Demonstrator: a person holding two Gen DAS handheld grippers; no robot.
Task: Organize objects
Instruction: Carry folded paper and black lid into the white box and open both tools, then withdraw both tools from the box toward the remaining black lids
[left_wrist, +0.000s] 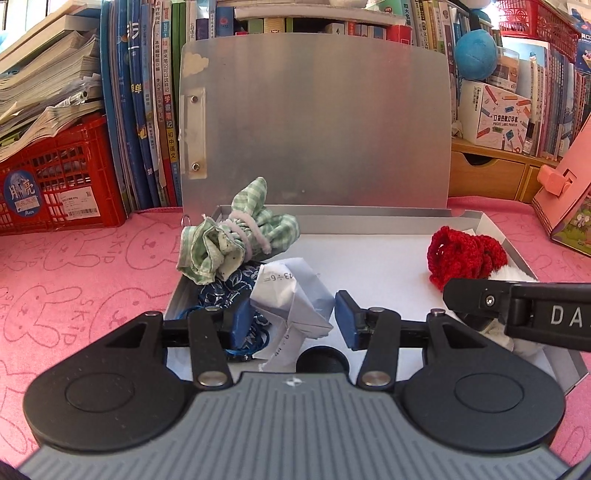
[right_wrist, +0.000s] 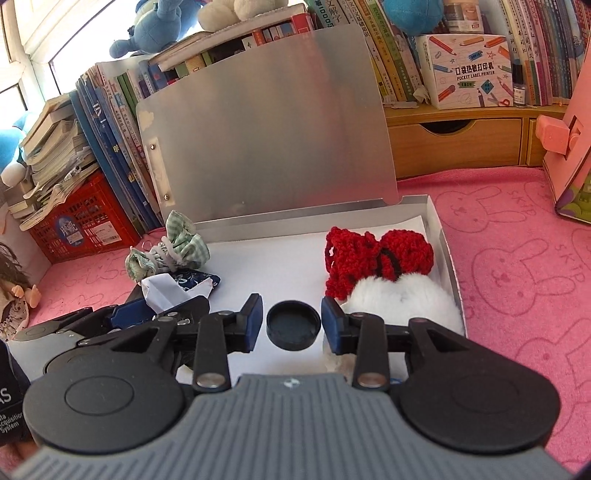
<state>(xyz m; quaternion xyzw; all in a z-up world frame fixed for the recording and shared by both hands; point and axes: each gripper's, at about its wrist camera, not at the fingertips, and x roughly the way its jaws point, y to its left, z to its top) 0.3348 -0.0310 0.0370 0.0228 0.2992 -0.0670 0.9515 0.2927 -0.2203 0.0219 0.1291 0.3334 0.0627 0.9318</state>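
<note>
An open silver tin box (left_wrist: 491, 223) (right_wrist: 445, 251) lies on the pink mat, lid up. Inside are a green checked cloth bundle (left_wrist: 236, 236) (right_wrist: 166, 253), a blue patterned pouch (left_wrist: 225, 291) (right_wrist: 199, 278), a folded white paper (left_wrist: 295, 299) (right_wrist: 162, 291), a red crocheted piece (left_wrist: 465, 254) (right_wrist: 376, 258), white fluff (right_wrist: 402, 299) and a black round cap (right_wrist: 293, 325) (left_wrist: 321, 360). My left gripper (left_wrist: 291, 321) is open, with its fingers on either side of the paper. My right gripper (right_wrist: 291, 321) is open, its fingers on either side of the cap.
The box's raised lid (left_wrist: 317, 118) stands at the back. A red crate (left_wrist: 55, 184) and stacked books sit at left. A wooden drawer unit (right_wrist: 454, 136) and a pink box (right_wrist: 569, 155) stand at right. A doll (right_wrist: 14, 295) lies at far left.
</note>
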